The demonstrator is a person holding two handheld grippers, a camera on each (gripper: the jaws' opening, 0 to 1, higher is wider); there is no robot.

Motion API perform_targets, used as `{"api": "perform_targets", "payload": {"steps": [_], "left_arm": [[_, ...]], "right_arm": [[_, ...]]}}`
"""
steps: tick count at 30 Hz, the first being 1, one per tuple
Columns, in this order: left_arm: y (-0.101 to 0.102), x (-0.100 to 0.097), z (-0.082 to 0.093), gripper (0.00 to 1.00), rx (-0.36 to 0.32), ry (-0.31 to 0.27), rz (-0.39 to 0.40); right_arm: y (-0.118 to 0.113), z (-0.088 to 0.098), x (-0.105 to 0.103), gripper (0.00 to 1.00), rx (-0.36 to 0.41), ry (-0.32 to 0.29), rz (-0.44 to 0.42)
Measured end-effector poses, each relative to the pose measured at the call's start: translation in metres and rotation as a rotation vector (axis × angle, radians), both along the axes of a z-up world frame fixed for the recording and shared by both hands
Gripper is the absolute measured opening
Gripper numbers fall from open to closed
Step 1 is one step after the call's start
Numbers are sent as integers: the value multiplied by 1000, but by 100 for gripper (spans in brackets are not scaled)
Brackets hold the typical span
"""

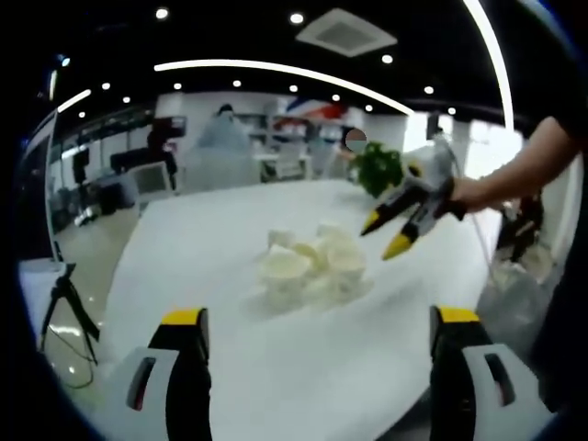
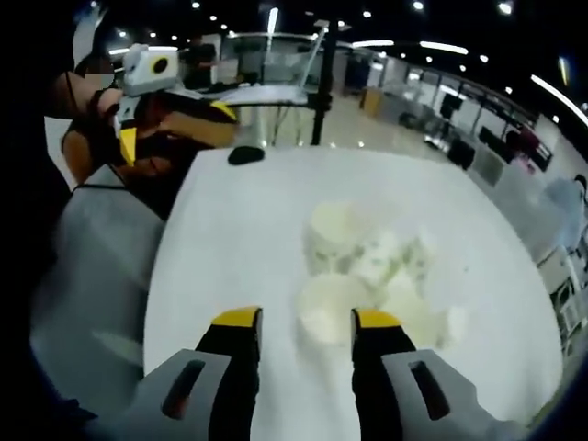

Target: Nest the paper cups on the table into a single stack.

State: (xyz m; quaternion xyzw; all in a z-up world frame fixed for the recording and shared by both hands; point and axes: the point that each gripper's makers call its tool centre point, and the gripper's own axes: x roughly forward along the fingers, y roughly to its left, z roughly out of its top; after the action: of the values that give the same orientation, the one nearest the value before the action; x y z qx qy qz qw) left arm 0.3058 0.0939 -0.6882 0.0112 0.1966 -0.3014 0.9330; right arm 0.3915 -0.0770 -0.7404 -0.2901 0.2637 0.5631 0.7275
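On the white table (image 1: pixel 303 358), in the left gripper view, the paper cups (image 1: pixel 308 266) stand as a loose, unnested cluster near the middle, some touching. The left gripper (image 1: pixel 319 322) is held back from them, jaws set wide and holding nothing, likely waiting. The right gripper (image 1: pixel 397 228) comes in from the right, carried by a hand (image 1: pixel 473 193), tips angled down toward the cluster but apart from it. Behind: a green plant (image 1: pixel 378 168), a ceiling vent (image 1: pixel 346 32), strip lighting.

In the right gripper view, the right gripper (image 2: pixel 306 322) has its jaws parted to about a cup's width, with the nearest cup (image 2: pixel 323 308) just beyond the tips; nothing gripped, judged an approach for first pickup. The left gripper (image 2: pixel 138 101) shows upper left. A dark object (image 2: pixel 245 154) lies at the table's far edge. Open-plan room, glossy floor
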Motion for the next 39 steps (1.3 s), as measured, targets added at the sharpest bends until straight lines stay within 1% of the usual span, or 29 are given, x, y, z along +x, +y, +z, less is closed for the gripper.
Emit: {"api": "perform_targets", "payload": {"steps": [2, 3, 14, 22, 25, 28, 29, 31, 39], "left_arm": [[0, 0, -1, 100, -1, 4, 1], [0, 0, -1, 100, 0, 3, 2], [1, 1, -2, 100, 2, 7, 13], [0, 2, -3, 100, 2, 10, 11], [-2, 1, -3, 100, 16, 4, 2], [-2, 1, -4, 100, 12, 16, 5], [-1, 2, -4, 100, 14, 13, 5], [-1, 2, -3, 100, 12, 14, 8], [1, -1, -5, 100, 15, 19, 14]], "right_arm": [[2, -2, 2, 35, -3, -2, 4], [3, -4, 1, 34, -3, 15, 9], [11, -12, 2, 27, -18, 33, 51], [13, -19, 3, 27, -28, 40, 62], [12, -22, 3, 26, -35, 47, 67], [12, -24, 1, 24, -39, 59, 73], [12, -25, 0, 23, -41, 62, 76], [12, -28, 0, 23, -52, 51, 84], [14, -34, -2, 20, -72, 62, 95]]}}
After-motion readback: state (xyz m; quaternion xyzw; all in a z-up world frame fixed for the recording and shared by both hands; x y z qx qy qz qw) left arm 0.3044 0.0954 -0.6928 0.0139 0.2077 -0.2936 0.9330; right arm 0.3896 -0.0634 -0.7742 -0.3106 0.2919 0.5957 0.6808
